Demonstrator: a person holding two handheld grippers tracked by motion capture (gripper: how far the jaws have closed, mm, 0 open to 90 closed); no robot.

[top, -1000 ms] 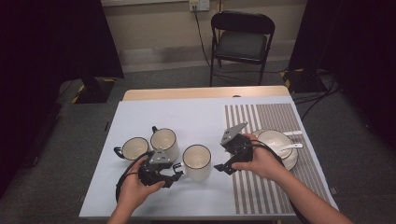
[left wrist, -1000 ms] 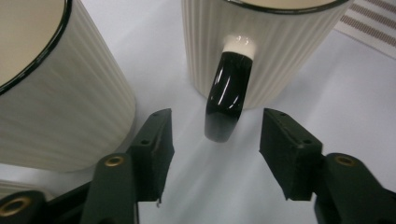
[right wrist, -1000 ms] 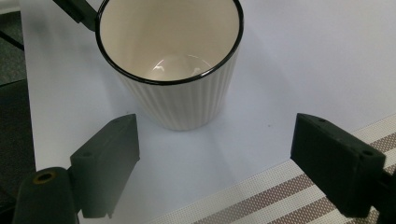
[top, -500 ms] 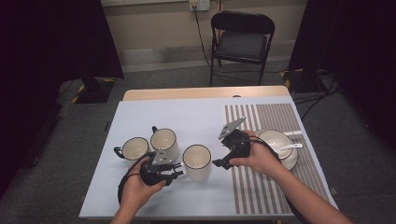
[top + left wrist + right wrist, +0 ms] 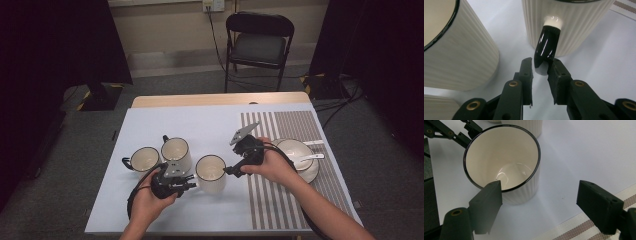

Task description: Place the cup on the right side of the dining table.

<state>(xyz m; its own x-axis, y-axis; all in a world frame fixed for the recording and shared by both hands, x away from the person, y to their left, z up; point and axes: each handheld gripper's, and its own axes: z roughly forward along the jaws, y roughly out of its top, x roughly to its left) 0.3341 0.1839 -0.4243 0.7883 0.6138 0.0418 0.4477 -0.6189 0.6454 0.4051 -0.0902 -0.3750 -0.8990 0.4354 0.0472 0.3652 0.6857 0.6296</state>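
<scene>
The left gripper (image 5: 541, 68) has just been closed on the black handle (image 5: 546, 47) of the ribbed mug (image 5: 210, 173) directly ahead — the grasp seems secured. The right gripper (image 5: 539, 202) is held wide beside its rim, nothing gripped.

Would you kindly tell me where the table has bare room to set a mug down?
The far stretch of the pale blue cloth, beyond the three mugs, is bare, as is the near strip of striped mat. It is crowded around the middle mug and at the bowl with spoon on its plate.
</scene>
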